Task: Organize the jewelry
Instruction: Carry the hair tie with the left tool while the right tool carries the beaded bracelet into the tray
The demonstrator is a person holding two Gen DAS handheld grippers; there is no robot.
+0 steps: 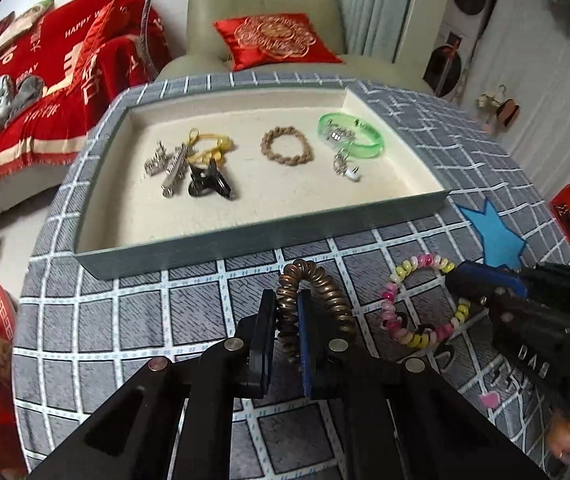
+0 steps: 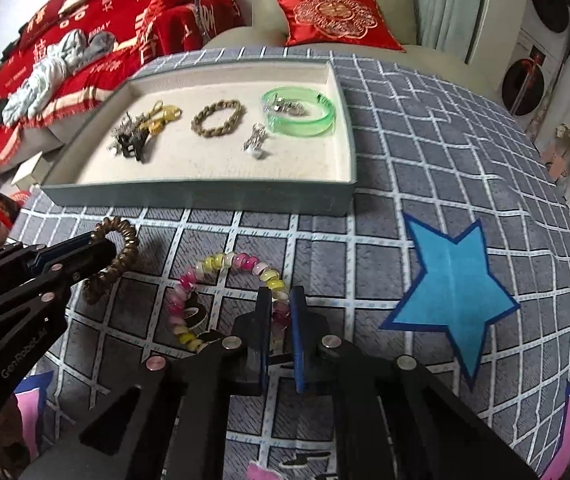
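- Left claw (image 1: 287,316) grips the bronze coil (image 1: 317,300); right claw (image 2: 281,312) appears clamped on the pink coil (image 2: 221,280), both on the worktop before the tray (image 1: 245,236).
- Lift each coil clear of the tray wall.
- Release on bare lining, apart from the bracelet (image 1: 287,147).

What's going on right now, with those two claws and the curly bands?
Left gripper shut on bronze coil. Right gripper shut on pink-yellow coil. Both coils on cloth, short of tray. Nothing between them and tray.
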